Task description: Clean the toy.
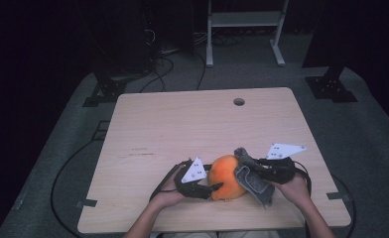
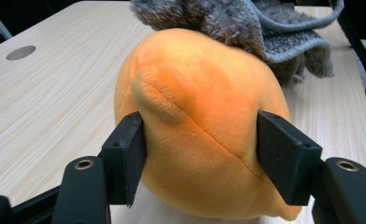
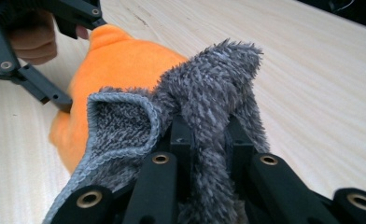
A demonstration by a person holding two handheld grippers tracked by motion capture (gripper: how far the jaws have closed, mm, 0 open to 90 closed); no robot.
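Two tools work one orange plush toy (image 1: 226,177) near the front edge of the desk (image 1: 182,119). On the left, the left tool (image 1: 213,189) has its jaws clamped on the toy's flanks, steadying it on the wood; no earlier picture shows how they got there. On the right, the right tool (image 1: 252,171) is pinched tight on a grey fluffy cloth (image 1: 254,179) draped against the toy's far side. To wipe well, I'd judge the left grip should hold firm while the cloth sweeps in short strokes, staying flat on the plush rather than bunching.
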